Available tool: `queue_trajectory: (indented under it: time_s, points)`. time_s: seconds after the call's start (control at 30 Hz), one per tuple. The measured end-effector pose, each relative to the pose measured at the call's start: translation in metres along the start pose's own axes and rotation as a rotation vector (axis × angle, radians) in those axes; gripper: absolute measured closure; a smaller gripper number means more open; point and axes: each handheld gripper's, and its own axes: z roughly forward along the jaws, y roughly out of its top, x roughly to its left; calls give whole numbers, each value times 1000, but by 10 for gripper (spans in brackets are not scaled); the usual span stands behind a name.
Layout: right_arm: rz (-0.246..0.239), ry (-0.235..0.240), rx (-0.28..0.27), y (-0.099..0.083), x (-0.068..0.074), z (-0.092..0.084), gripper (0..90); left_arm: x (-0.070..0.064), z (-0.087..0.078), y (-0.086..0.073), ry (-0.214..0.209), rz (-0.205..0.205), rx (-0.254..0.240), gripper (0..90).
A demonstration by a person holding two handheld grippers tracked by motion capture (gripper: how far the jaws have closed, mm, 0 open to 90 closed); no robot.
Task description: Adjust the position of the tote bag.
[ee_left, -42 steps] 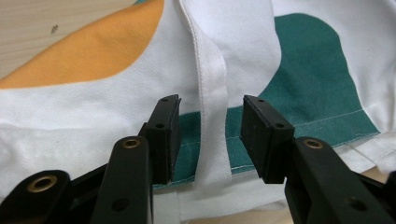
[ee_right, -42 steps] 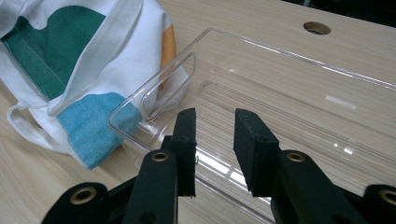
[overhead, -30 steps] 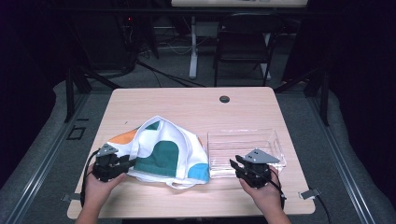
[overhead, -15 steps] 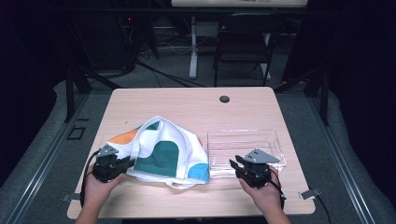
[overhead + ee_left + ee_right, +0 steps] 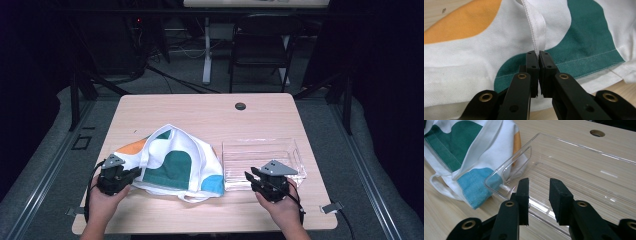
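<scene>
1. while the left claw (image 5: 539,56) has just been closing, its jaws now pinch the white strap (image 5: 535,27) of the cloth bag (image 5: 172,165).
2. the bag lies flat on the surface (image 5: 200,112), near the front edge and toward the left side. it is white with orange, green and blue patches.
3. the right claw (image 5: 540,192) is spread, with nothing between its jaws. it sits at the front wall of the clear tray (image 5: 584,182).
4. the tray rests on the surface near the front right corner, and its left end touches the bag.
5. a small round hole (image 5: 240,106) is near the back edge of the surface.
</scene>
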Motion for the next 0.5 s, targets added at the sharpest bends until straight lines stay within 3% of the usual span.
queue_trajectory:
  time_s: [0.27, 0.5]
  points:
    - [-33, 7, 0, 3, 8, 0, 697, 2, -6, 5, 3, 8, -23, 884]
    - [-77, 11, -5, 11, 23, -1, 714, 2, -12, 13, 8, 22, -48, 885]
